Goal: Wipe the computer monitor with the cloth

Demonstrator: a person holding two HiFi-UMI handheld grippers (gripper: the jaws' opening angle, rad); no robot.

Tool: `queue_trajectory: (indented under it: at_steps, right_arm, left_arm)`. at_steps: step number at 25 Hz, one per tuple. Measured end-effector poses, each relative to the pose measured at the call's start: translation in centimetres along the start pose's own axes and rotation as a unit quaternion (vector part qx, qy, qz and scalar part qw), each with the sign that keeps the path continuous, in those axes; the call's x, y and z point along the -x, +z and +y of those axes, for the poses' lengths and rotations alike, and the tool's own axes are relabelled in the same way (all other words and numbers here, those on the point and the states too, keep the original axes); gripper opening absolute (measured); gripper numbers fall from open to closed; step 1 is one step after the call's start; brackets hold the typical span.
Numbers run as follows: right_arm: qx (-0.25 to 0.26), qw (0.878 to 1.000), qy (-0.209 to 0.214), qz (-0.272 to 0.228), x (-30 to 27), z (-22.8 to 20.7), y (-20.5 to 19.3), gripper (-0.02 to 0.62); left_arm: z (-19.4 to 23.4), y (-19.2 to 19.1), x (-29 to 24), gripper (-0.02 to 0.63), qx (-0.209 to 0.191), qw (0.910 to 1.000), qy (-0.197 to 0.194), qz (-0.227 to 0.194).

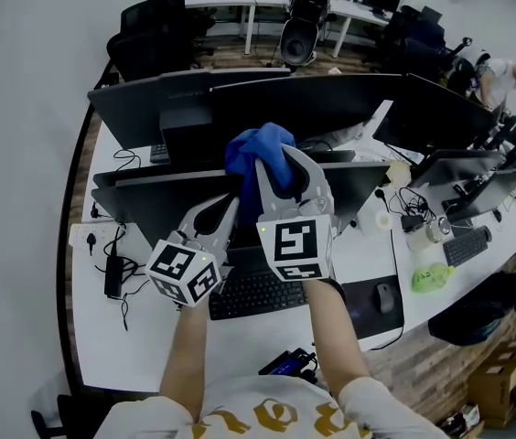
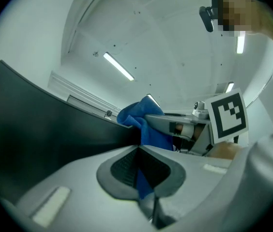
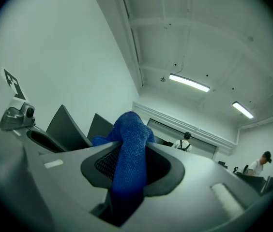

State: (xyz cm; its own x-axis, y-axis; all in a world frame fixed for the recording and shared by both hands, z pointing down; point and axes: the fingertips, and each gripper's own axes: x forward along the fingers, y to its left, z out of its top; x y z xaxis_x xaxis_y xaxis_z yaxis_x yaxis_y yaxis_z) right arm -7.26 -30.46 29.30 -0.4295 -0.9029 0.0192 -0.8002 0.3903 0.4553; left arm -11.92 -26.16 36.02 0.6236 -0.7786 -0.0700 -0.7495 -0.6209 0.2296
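A blue cloth is bunched over the top edge of the dark monitor in front of me. In the head view my right gripper is shut on it, the cloth bulging up from between its jaws. My left gripper sits just left of and below the right one, against the monitor's top. Its jaws are closed with a thin strip of the blue cloth pinched between them. The left gripper view shows the monitor's dark face to the left and the right gripper close beyond.
A keyboard and mouse lie on the white desk below the monitor. More monitors stand behind it, others to the right. Cables and a power strip lie at left. A person stands far right.
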Motion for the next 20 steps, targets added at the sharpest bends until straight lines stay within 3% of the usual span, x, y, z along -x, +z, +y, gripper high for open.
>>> queue_trajectory:
  at_steps: [4, 14, 20]
  right_arm:
    - [-0.03, 0.999, 0.009, -0.007, -0.1, -0.4, -0.3, 0.137]
    - [-0.011, 0.999, 0.002, -0.041, 0.8, -1.1, -0.8, 0.132]
    - [-0.017, 0.999, 0.005, -0.029, 1.2, -2.0, -1.6, 0.132]
  left_arm:
    - [-0.5, -0.2, -0.4, 0.0, 0.002, 1.0, -0.002, 0.003]
    - [-1.3, -0.2, -0.6, 0.0, 0.004, 0.9999, 0.015, -0.004]
    - [-2.1, -0.2, -1.0, 0.0, 0.001, 0.9998, 0.021, -0.005]
